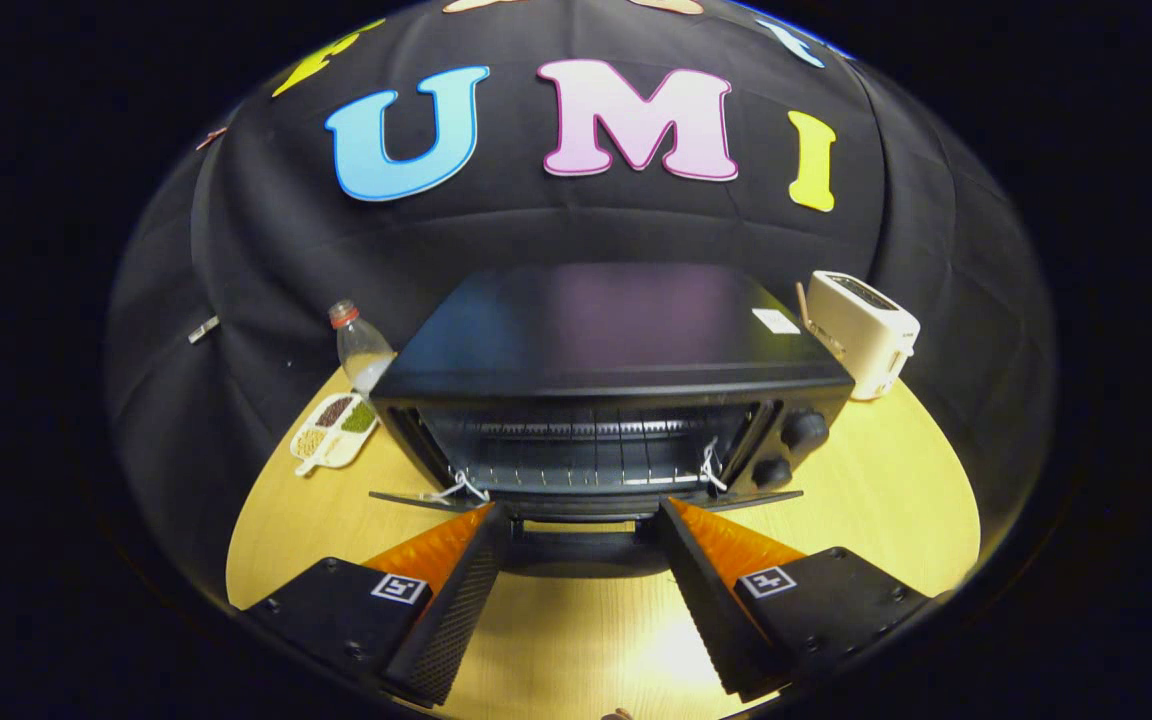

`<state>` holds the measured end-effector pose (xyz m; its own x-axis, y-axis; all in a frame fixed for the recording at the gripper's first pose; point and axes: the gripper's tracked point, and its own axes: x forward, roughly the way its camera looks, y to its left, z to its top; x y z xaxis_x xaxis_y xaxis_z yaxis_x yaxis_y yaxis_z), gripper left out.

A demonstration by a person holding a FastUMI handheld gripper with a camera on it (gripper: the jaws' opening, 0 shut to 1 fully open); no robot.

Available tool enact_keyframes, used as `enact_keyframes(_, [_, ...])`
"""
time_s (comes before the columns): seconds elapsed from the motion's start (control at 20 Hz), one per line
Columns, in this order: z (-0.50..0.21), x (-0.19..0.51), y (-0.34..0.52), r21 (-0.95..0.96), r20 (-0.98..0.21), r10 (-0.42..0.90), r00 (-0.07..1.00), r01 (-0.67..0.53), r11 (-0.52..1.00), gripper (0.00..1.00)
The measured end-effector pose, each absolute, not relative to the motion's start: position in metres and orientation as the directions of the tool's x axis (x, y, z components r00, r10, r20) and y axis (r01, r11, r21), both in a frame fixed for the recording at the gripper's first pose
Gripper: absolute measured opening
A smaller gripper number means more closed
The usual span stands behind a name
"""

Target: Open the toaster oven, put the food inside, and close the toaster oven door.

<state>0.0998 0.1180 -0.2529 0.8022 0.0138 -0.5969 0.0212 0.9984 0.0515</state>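
Toaster oven (pixel 616 400) at mid surface (pixel 866 500), door (pixel 586 500) already dropped flat toward the camera, rack bare inside. Opening step judged done; loading and closing left. Hand-held gripper (pixel 584 515) spread wide, nothing between the fingers, tips just at the front edge of the lowered door. Food: likely the small divided tray (pixel 334 432) with bits in its compartments, lying left of the oven beside a plastic bottle (pixel 360 348), well apart from the fingers. White pop-up toaster (pixel 861 335) behind the oven's right corner.
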Motion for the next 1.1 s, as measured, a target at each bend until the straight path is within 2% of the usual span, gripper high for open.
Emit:
enact_keyframes(0.2, [-0.291, 0.059, 0.12, 0.043, -0.696, 0.033, 0.717, -0.005, 0.999, 0.97])
enact_keyframes(0.4, [-0.321, 0.019, 0.124, 0.131, -0.775, 0.092, 0.625, 0.016, 0.991, 0.99])
enact_keyframes(0.9, [-0.267, -0.024, 0.099, 0.154, -0.694, 0.124, 0.709, -0.022, 0.988, 0.99])
enact_keyframes(1.1, [-0.227, -0.049, 0.052, 0.117, -0.632, 0.096, 0.769, -0.028, 0.993, 0.99])
